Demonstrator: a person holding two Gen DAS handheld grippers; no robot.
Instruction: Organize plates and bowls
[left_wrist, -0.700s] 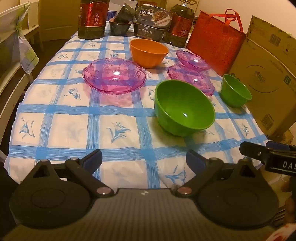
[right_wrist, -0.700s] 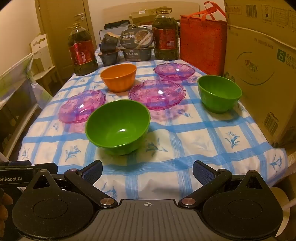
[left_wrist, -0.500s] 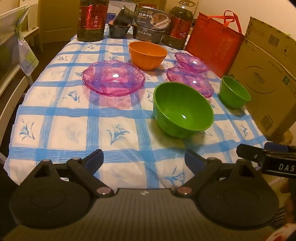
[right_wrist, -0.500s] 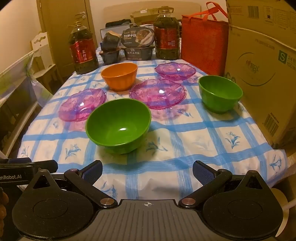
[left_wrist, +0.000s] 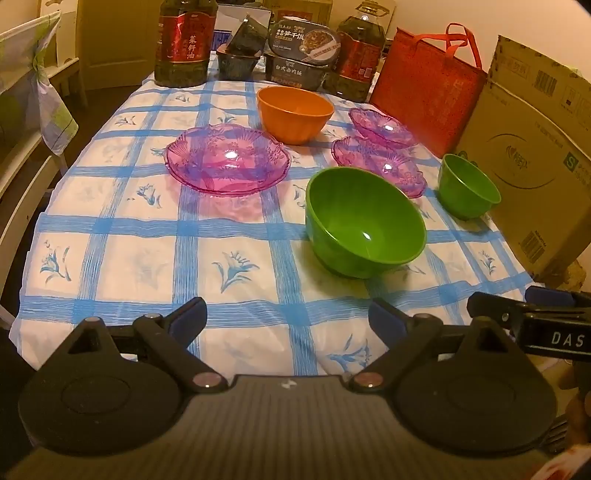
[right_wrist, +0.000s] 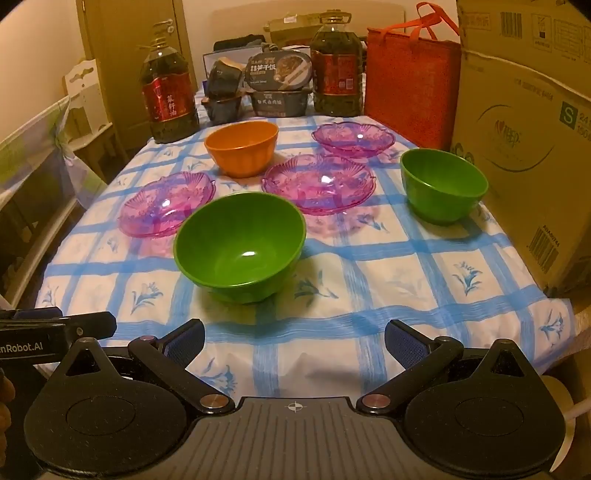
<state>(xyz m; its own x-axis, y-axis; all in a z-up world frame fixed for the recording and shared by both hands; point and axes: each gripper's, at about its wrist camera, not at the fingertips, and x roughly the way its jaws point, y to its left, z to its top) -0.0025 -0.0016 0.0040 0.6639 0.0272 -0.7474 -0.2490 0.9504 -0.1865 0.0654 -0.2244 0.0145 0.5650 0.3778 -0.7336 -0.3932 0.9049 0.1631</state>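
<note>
Hovering at the near edge of the tabletop (left_wrist: 110, 258), the left tool (left_wrist: 286, 317) stands wide and holds nothing. In the left wrist view, the large green bowl (left_wrist: 364, 221) sits closest, right of centre; the near pink plate (left_wrist: 227, 164) lies beyond it to the left, the orange bowl (left_wrist: 295, 112) farther back. Two more pink plates (left_wrist: 376, 166) overlap near the small green bowl (left_wrist: 467, 186).

In the right wrist view, the right tool (right_wrist: 295, 339) is likewise spread wide and empty, apart from every dish. The large green bowl (right_wrist: 240, 243) lies just ahead.

Judgement: no dish is gripped yet; the step in hand is the first approach. The next move calls for closing one tool on a rim, likely a bowl's, for nesting.
</note>
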